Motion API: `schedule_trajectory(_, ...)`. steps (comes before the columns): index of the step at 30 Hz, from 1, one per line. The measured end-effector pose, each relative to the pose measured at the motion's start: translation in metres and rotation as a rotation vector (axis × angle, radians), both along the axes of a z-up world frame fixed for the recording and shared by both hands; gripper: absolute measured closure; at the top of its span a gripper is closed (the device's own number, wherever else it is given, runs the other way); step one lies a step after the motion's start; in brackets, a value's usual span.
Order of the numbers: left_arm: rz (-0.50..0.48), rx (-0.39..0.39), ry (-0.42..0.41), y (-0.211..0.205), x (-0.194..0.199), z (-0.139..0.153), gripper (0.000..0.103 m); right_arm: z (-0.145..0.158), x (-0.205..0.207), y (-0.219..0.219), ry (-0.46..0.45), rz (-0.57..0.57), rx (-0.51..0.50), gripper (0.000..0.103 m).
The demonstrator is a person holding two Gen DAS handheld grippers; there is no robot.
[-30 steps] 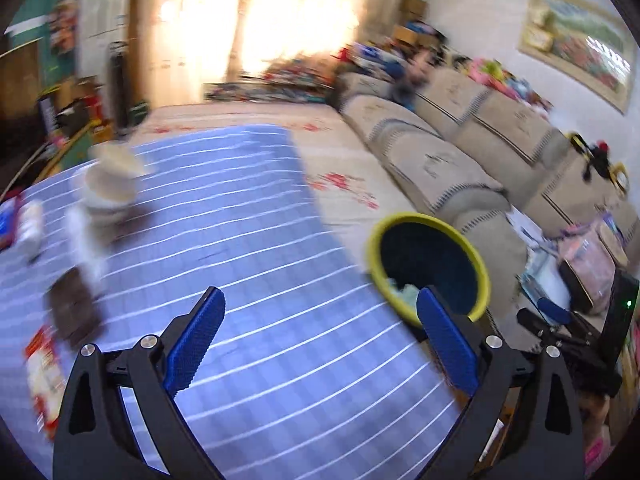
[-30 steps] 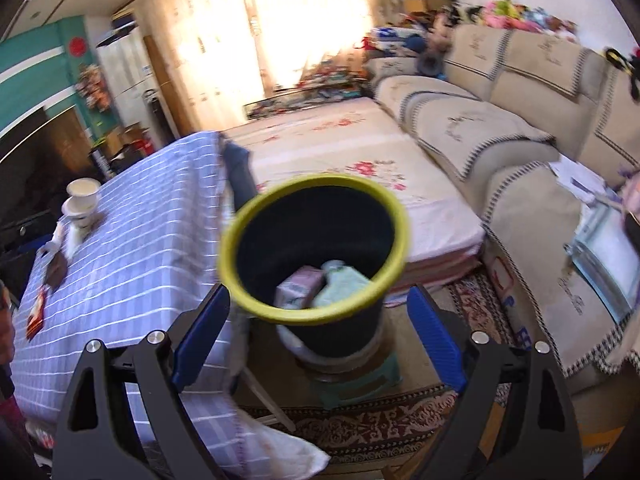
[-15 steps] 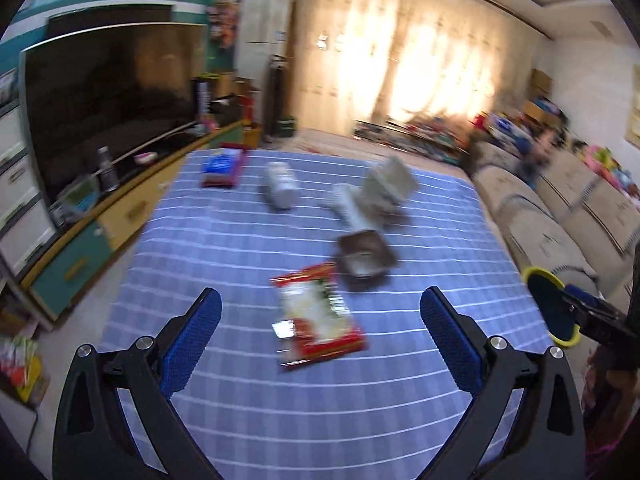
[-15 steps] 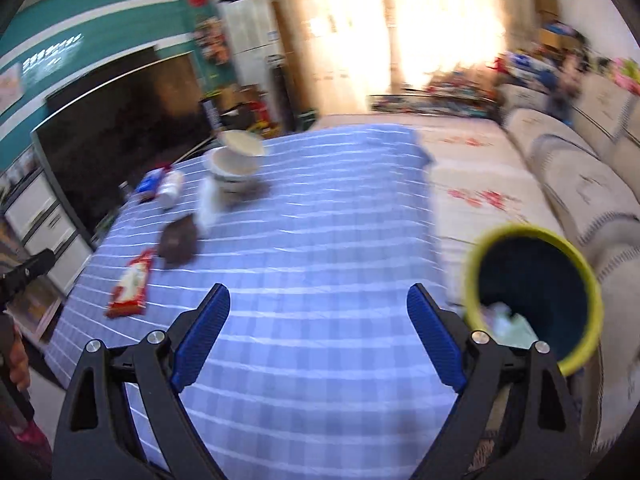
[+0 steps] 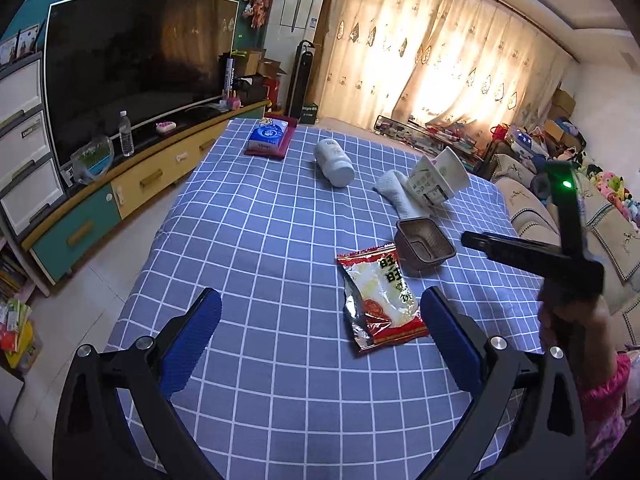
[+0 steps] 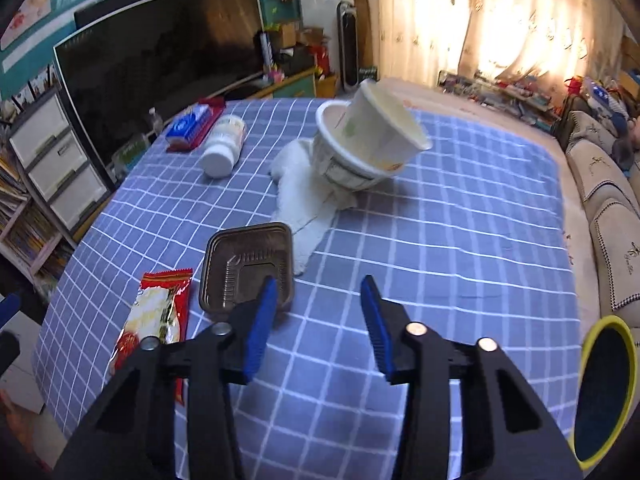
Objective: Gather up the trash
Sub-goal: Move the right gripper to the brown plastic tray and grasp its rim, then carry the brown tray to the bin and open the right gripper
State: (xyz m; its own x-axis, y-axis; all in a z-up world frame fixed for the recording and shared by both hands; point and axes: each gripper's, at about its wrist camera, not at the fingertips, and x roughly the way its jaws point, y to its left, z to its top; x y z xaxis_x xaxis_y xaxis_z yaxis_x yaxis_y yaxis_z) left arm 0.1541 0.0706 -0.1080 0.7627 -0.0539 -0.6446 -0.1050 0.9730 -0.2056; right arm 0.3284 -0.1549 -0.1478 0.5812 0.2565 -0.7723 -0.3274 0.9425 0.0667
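now left gripper wide open, empty, above blue checked tablecloth. right gripper partly open, narrower gap, holds nothing, just beside brown plastic tray. red snack wrapper lies flat near tray, close before left gripper. two stacked paper bowls tilted on white tissue. white bottle on its side farther back. yellow-rimmed trash bin at right edge, off table.

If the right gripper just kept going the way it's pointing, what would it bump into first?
Probably the white cloth, then the stacked paper bowls sitting on it. The right gripper is open above bare tablecloth; depth is hard to judge.
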Motion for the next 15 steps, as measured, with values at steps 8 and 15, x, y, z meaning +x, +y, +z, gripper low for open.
schedule_trajectory(8,-0.008,-0.015,0.032,-0.003,0.008,-0.012,0.005,-0.017,0.029,0.021,0.064,0.016,-0.032,0.074)
schedule_trajectory(15,-0.020,-0.016,0.044,-0.010,0.014,-0.019,0.005,-0.028,0.038,0.029,0.091,0.027,-0.050,0.091)
